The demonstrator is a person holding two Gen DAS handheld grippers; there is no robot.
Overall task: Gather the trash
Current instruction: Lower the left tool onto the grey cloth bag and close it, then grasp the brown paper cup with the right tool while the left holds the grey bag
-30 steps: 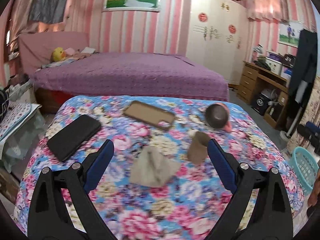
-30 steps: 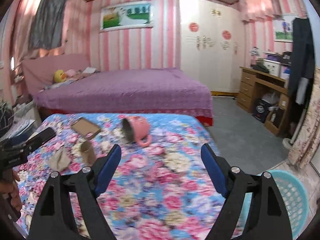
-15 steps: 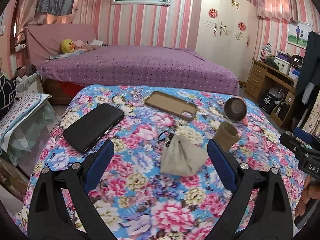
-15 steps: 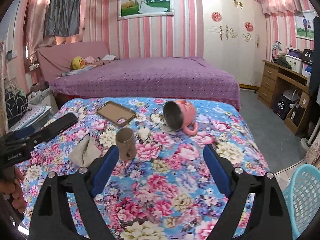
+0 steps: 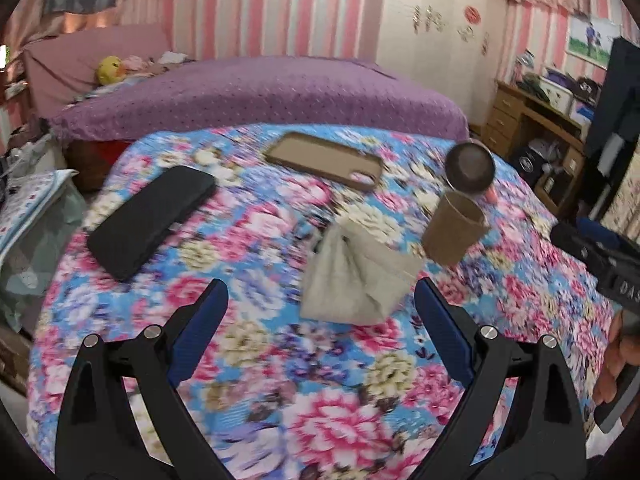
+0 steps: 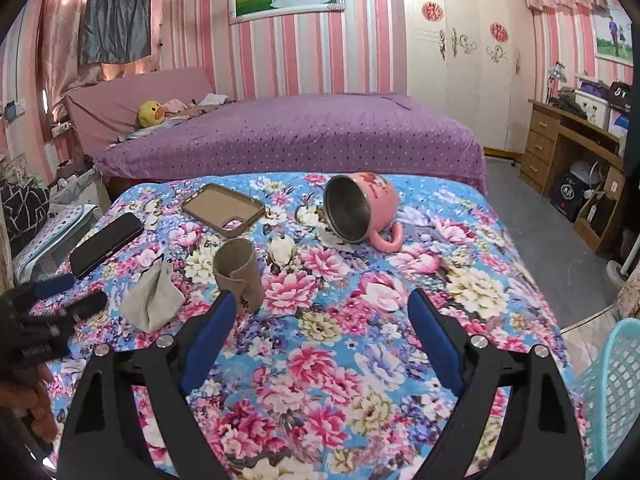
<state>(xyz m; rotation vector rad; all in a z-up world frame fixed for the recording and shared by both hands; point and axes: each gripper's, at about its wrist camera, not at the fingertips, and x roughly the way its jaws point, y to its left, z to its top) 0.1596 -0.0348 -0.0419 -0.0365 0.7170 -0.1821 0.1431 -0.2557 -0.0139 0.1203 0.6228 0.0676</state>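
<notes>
A crumpled grey-beige paper wad lies on the flowered tablecloth. Just right of it stands a brown cardboard tube. My left gripper is open, its blue pads short of the wad, which sits slightly right of centre between them. My right gripper is open with nothing between its jaws; the tube stands just beyond its left fingertip. Each gripper shows at the edge of the other's view, held by a hand.
On the cloth also lie a black phone, a brown phone case and a tipped pink mug. A turquoise basket stands on the floor at right. A purple bed is behind.
Both grippers have sunk toward the table and swung. The wad has grown larger in the left view. The tube has shifted from far left to right beside the right gripper's left pad.
</notes>
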